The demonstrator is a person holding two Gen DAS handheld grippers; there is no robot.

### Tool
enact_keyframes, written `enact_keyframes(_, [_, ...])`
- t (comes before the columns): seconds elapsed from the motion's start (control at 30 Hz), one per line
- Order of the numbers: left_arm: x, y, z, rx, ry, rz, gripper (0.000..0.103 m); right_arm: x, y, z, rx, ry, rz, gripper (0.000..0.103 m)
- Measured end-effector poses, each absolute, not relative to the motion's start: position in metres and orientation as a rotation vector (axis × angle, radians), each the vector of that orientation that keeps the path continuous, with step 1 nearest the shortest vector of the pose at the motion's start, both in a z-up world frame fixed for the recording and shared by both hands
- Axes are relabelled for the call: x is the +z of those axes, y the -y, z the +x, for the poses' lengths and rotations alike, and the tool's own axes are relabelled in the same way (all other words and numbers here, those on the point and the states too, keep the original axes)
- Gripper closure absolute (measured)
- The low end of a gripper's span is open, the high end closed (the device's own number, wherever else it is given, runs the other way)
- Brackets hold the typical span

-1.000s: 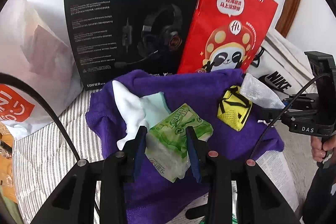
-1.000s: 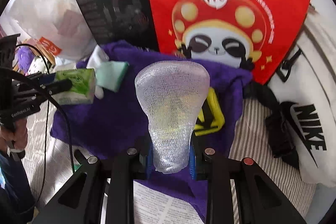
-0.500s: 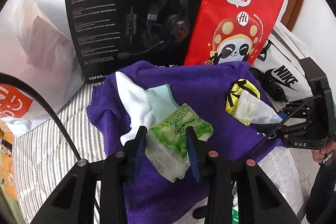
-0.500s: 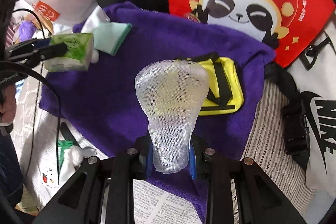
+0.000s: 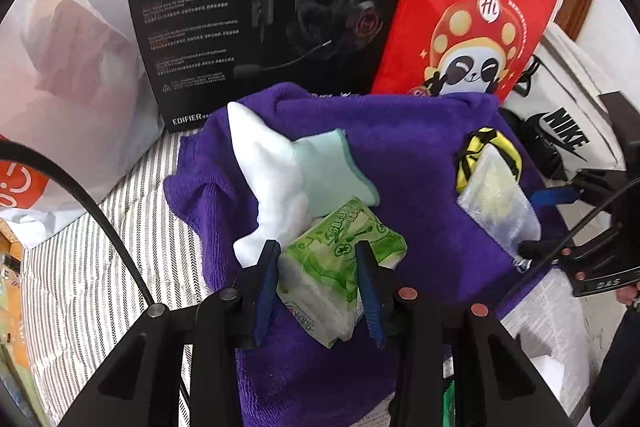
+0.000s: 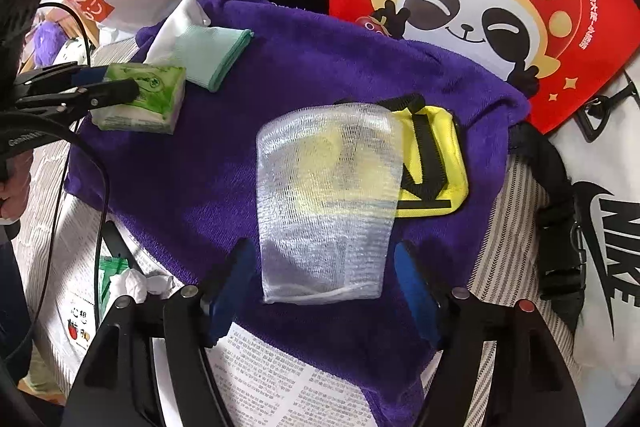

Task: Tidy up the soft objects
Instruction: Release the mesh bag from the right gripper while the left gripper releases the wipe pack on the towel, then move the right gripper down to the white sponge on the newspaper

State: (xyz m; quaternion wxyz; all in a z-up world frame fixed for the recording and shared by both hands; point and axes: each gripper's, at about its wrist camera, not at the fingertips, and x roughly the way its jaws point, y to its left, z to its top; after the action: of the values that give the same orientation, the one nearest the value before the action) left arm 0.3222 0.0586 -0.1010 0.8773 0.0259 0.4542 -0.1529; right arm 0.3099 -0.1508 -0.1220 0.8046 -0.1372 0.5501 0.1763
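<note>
Counting the soft stuff on the purple towel [image 6: 224, 187]: one green tissue pack [image 5: 344, 267], one white sock [image 5: 268, 179] with one mint-green cloth [image 5: 336, 167] lying over it, one yellow pouch [image 6: 440, 163] with black straps, and one white mesh bag [image 6: 328, 203], so five items. Behind them stand one black headset box [image 5: 248, 7] and one red panda bag [image 5: 476, 7], with one white Nike bag [image 6: 600, 227] off to the side, cut off by the picture's edge. The towel sits on a striped sheet [image 5: 92, 267], and a printed paper [image 6: 272, 379] shows under the towel's near edge. The mesh bag lies partly over the yellow pouch, hiding part of it, and something pale yellow shows through the mesh, maybe a sponge, hard to say. There's a small heap of white and green bits near the paper in the right wrist view that I can't make out. The left gripper [image 5: 320, 287] is closed on the tissue pack, both blue pads pressing its sides, holding it just over the towel next to the sock. The right gripper [image 6: 324, 283] has just been opening: its jaws stand wide with the mesh bag lying between them on the towel, a clear gap on each side, so neither pad touches it.
</note>
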Motion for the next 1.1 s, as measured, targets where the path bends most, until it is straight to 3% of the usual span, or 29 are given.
enact_keyframes(0.23, [-0.102,-0.058,0.323,-0.312,-0.957,0.071,0.063,-0.099,0.155,0.301,0.367,-1.118,-0.27,0.031])
enact_keyframes(0.4, [-0.094,-0.056,0.319,-0.319,-0.926,0.104,0.036,-0.083,0.155,0.292,0.364,-1.076,-0.251,0.031])
enact_keyframes(0.47, [-0.089,-0.055,0.316,-0.316,-0.911,0.121,0.031,-0.077,0.153,0.288,0.367,-1.057,-0.245,0.031])
enact_keyframes(0.83, [-0.071,-0.066,0.309,-0.287,-0.9,0.112,0.029,-0.051,0.142,0.254,0.395,-0.978,-0.208,0.028])
enact_keyframes(1.1, [-0.05,-0.073,0.297,-0.302,-0.859,0.089,0.029,-0.086,0.138,0.19,0.461,-1.041,-0.185,0.025])
